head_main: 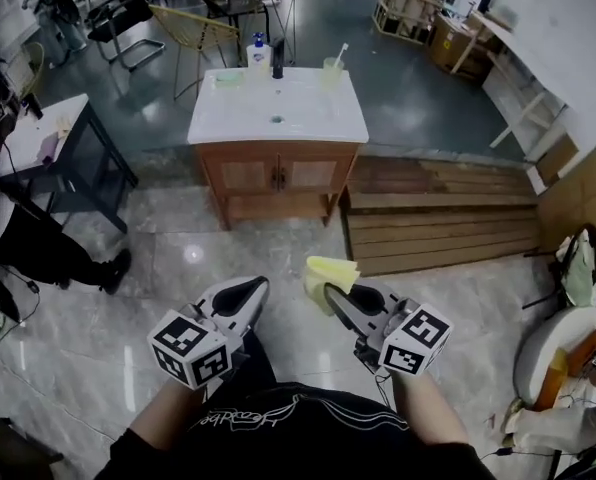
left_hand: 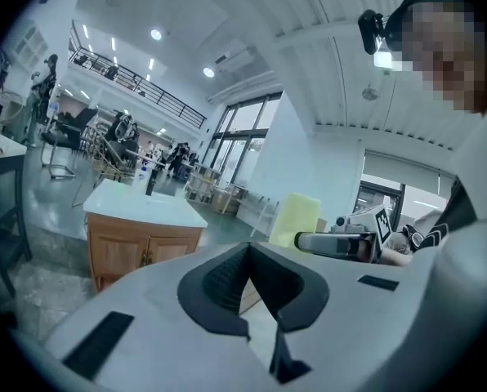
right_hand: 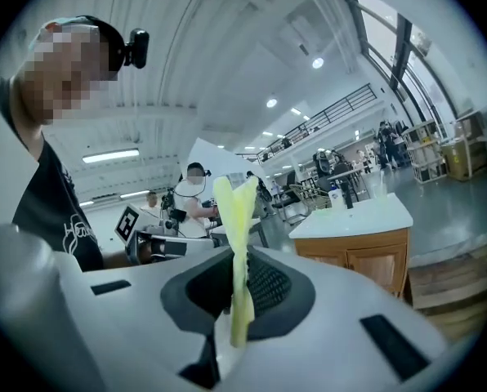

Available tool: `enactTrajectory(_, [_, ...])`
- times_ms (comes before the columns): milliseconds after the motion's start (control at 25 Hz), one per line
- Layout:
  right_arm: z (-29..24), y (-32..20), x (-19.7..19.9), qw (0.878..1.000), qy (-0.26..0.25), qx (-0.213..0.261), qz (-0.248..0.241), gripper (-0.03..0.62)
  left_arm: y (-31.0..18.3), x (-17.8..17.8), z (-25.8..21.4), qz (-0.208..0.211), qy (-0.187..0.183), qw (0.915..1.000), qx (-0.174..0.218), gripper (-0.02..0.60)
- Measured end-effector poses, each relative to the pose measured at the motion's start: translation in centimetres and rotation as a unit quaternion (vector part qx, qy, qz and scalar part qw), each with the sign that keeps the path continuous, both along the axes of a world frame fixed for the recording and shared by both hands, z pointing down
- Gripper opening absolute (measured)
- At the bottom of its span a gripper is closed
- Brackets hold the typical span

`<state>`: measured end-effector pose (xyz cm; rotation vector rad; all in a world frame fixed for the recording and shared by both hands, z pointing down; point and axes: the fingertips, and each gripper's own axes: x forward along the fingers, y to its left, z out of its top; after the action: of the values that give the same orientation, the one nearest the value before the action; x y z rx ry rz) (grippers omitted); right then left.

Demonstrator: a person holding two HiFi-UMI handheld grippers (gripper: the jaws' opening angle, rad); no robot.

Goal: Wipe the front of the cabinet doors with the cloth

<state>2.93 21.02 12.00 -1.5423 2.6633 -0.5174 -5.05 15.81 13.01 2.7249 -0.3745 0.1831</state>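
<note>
Right gripper (head_main: 330, 290): jaws clamped on a folded yellow cloth (head_main: 328, 271) that stands up out of them. Left gripper (head_main: 252, 288): jaws together, holding nothing. Both hang low, well apart from the two wooden cabinet doors (head_main: 246, 175) ahead. The next move likely calls for stepping close, crouching, and pressing the cloth's flat face — not its edge — on the panels. On the white countertop (head_main: 278, 118) — a pump bottle (head_main: 259, 52), contents hidden, and a cup (head_main: 332, 69) holding a slim stick.
</note>
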Motion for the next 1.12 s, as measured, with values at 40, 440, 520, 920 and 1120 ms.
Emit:
enactTrajectory(40, [-0.9, 1.3, -0.3, 1.000, -0.010, 0.005, 0.000, 0.041, 1.5, -0.5, -1.0, -0.005, 0.002, 1.0000, 0.005, 0.006])
enactTrajectory(440, [-7.3, 10.8, -4.2, 0.997, -0.044, 0.039, -0.040, 0.041, 12.2, -2.8, -9.2, -0.006, 0.012, 0.9980, 0.062, 0.006])
enactTrajectory(520, [-7.6, 11.8, -4.7, 0.998, -0.034, 0.038, -0.040, 0.040, 12.9, -2.9, -10.0, -0.004, 0.019, 0.9979, 0.062, 0.006])
enactTrajectory(920, [-9.6, 13.0, -7.4, 0.999, -0.009, 0.028, -0.034, 0.040, 13.8, -5.2, -11.1, 0.015, 0.020, 0.9976, 0.064, 0.006])
enactTrajectory(1120, [-10.1, 13.6, -7.7, 0.999, -0.008, 0.030, -0.026, 0.040, 14.3, -5.6, -11.7, 0.018, 0.032, 0.9968, 0.071, 0.006])
